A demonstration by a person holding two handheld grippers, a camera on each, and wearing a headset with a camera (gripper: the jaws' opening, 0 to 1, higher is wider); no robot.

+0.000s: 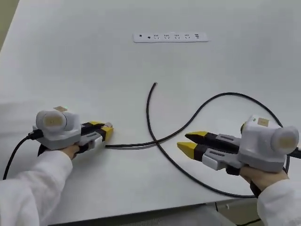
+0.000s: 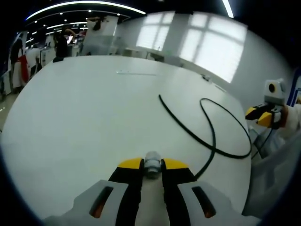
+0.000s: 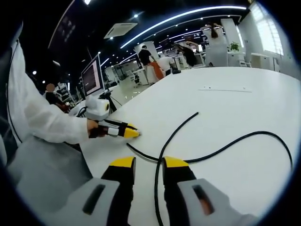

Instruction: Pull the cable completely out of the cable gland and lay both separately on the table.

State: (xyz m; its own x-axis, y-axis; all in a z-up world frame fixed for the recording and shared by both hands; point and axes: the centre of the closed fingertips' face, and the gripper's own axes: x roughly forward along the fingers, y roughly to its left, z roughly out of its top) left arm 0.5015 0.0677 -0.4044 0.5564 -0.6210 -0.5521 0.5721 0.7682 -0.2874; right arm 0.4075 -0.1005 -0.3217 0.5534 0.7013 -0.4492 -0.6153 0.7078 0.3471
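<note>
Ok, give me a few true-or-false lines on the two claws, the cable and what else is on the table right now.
1. The left claw is shut on the cable gland. True.
2. The right claw is clamped on the cable. False: its jaws stand apart, and the cable lies loose on the table.
3. A power strip lies at the table's far side. True.
4. The cable lies in one straight line. False: it loops and crosses itself.
</note>
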